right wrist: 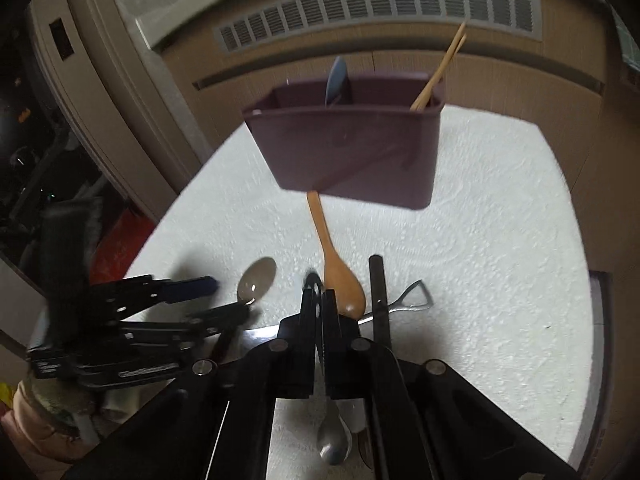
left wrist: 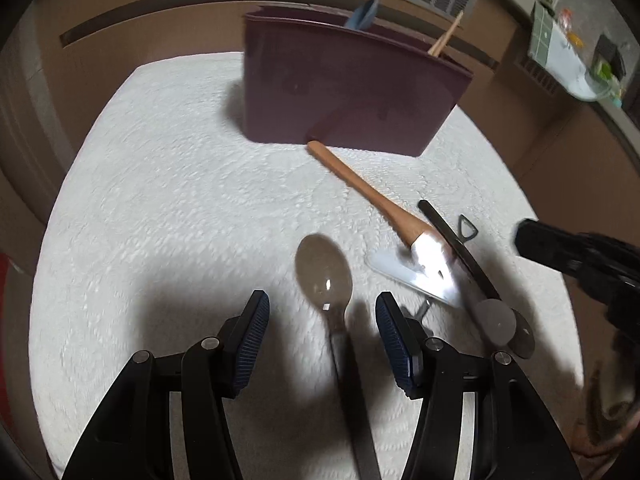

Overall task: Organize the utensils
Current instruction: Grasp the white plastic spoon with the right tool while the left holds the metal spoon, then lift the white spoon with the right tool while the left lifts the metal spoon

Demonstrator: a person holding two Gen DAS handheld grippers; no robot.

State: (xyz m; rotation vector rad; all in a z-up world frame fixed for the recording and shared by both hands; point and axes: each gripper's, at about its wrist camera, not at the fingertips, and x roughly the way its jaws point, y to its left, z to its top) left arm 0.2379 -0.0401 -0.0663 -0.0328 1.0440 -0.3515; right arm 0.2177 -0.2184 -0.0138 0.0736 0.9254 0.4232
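Jaws of the left gripper [left wrist: 322, 330] stand apart in the left wrist view, straddling a metal spoon [left wrist: 325, 276] that lies on the white cloth [left wrist: 160, 200], its bowl pointing far; the pads do not press it. Farther off stands a maroon utensil holder [left wrist: 344, 92] with chopsticks [left wrist: 446, 36] and a blue utensil [left wrist: 364, 14] in it. A wooden-handled utensil [left wrist: 360, 184] lies between holder and spoon, to the right.

From the right wrist view, the right gripper [right wrist: 322, 300] is clamped on a thin metal utensil [right wrist: 333, 440] whose bowl end hangs near the camera. A wooden spoon [right wrist: 340, 276] lies just beyond the fingertips, its handle reaching the holder.
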